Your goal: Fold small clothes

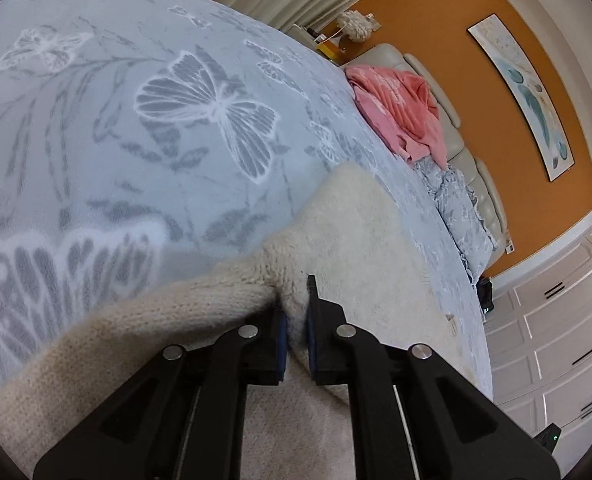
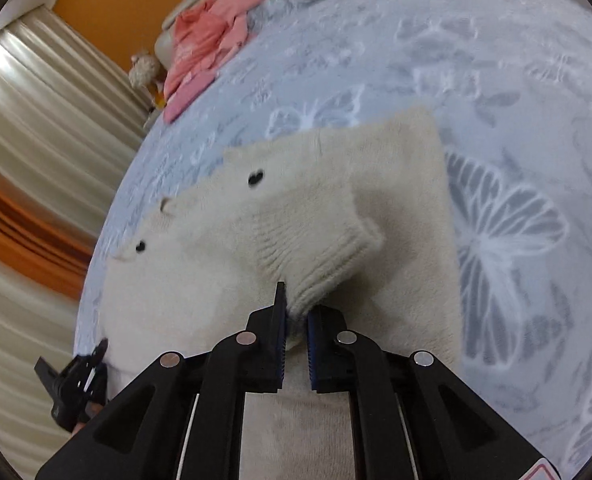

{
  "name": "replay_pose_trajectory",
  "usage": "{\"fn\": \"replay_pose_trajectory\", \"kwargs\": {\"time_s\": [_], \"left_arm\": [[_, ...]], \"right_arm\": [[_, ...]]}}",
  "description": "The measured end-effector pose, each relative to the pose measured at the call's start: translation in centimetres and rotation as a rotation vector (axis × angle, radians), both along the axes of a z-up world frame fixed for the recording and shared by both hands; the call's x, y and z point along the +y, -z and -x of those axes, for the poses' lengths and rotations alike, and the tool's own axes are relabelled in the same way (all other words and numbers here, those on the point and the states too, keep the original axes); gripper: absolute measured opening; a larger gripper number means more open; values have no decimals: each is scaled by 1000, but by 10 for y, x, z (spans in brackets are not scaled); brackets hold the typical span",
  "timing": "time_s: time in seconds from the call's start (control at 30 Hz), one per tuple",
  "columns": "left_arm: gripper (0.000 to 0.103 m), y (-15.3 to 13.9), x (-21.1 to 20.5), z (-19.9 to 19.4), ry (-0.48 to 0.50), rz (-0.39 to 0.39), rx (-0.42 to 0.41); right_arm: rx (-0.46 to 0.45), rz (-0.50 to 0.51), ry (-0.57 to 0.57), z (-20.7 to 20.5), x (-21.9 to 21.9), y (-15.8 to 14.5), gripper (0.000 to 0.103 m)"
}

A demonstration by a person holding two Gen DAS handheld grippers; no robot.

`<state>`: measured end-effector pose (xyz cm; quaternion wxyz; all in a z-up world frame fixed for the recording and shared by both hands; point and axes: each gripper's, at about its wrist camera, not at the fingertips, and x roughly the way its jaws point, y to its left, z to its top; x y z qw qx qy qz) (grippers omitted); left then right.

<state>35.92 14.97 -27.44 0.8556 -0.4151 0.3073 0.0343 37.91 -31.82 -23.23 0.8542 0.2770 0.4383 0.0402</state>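
The cream sweater (image 2: 335,184) lay spread on the butterfly-patterned bed (image 2: 495,80), well apart from the pink garment (image 2: 204,52) at its far edge. It looked soft, light and floppy, best pinched at cuffs or hems. The right gripper (image 2: 296,320) clamped its ribbed cuff, and the left gripper (image 1: 294,316) pinched a fuzzy fold with narrow jaws.

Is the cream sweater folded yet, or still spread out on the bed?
Partly folded. The sweater lies flat on the blanket, with its ribbed sleeve cuff drawn over the body and pinched in the right gripper.
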Motion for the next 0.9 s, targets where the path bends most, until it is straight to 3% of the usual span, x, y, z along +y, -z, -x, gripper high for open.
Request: {"fn": "replay_pose_trajectory", "kwargs": {"time_s": [0.1,0.17,0.2,0.23,0.37,0.4,0.43,0.47,0.5,0.53,0.57,0.6,0.67,0.73,0.8,0.83,0.9], "left_arm": [[9,1,-1,1,1,-12,-15],[9,4,0,2,1,0,-34],[9,5,2,3,2,3,-40],[9,6,3,4,3,10,-48],[9,8,3,5,5,7,-56],[9,9,3,6,5,7,-58],[9,9,3,6,5,9,-60],[9,9,3,6,5,9,-61],[9,10,4,6,5,10,-61],[9,10,4,6,5,9,-61],[9,10,4,6,5,9,-62],[9,10,4,6,5,11,-63],[9,10,4,6,6,14,-66],[9,11,4,8,7,20,-76],[9,13,4,8,8,22,-84],[9,14,4,8,10,22,-86],[9,14,4,9,10,25,-89]], "right_arm": [[-103,1,39,-5,2,-17,6],[6,60,48,-8,-7,7,6],[90,-6,60,-9,-16,30,5],[53,-66,91,-3,-21,29,4],[-24,-112,94,7,-20,3,24],[-17,-113,79,4,-18,3,31],[9,-104,69,-2,-16,6,44],[41,-105,67,-8,-15,11,46],[66,-115,70,-13,-14,19,45],[65,-125,66,-7,-18,24,32],[61,-126,60,-8,-18,26,7],[54,-124,63,-9,-16,22,7],[-62,-123,78,11,-11,-8,6],[-92,-60,80,16,-9,-22,5],[-21,18,86,18,-14,-8,5],[85,42,78,15,-18,15,4],[69,-5,107,22,-23,19,4]]}}
